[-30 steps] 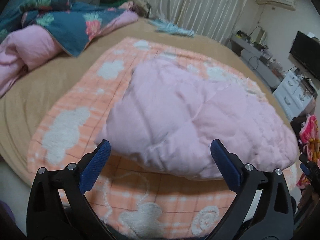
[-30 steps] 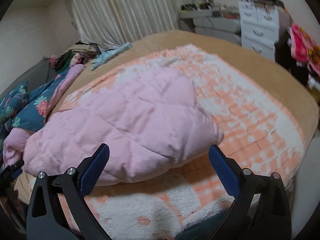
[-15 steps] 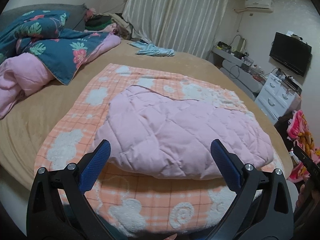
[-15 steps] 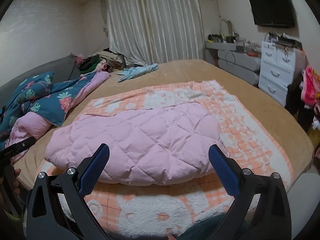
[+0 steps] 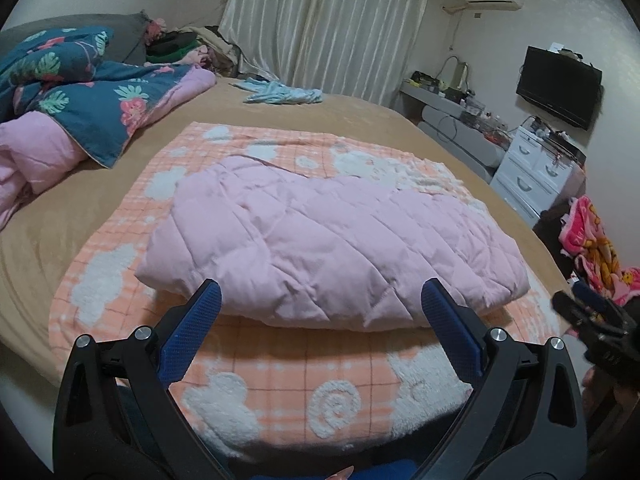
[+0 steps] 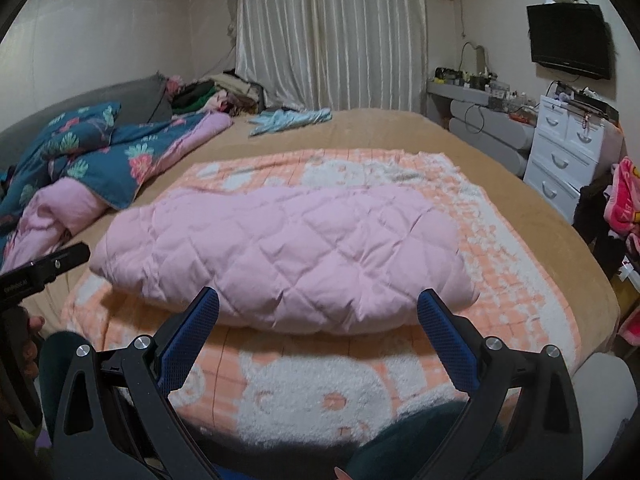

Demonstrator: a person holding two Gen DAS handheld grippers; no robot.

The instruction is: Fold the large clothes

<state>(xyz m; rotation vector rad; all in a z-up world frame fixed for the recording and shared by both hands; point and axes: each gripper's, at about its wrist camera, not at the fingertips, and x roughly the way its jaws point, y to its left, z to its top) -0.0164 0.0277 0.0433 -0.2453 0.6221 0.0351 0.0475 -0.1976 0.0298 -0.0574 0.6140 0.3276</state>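
A pink quilted garment (image 5: 328,240) (image 6: 280,256) lies folded into a thick oblong bundle on an orange-and-white checked blanket (image 5: 280,372) (image 6: 304,384) spread over the bed. My left gripper (image 5: 320,296) is open, held back from the bundle's near edge with nothing between its blue pads. My right gripper (image 6: 318,300) is open too, short of the same edge and empty. The right gripper's body (image 5: 592,328) shows at the right edge of the left wrist view. The left one (image 6: 36,276) shows at the left edge of the right wrist view, with a hand on it.
A blue floral duvet with pink lining (image 5: 88,100) (image 6: 88,160) is heaped at the left. A light blue cloth (image 5: 280,94) lies at the far end of the tan bed. White drawers (image 6: 568,160), a grey desk, a wall TV (image 5: 558,86) and a pink cloth pile (image 5: 592,248) stand at the right.
Both grippers have drawn back and up from the pink bundle, which now looks smaller and lies still. More of the room and the near blanket edge have come into view.
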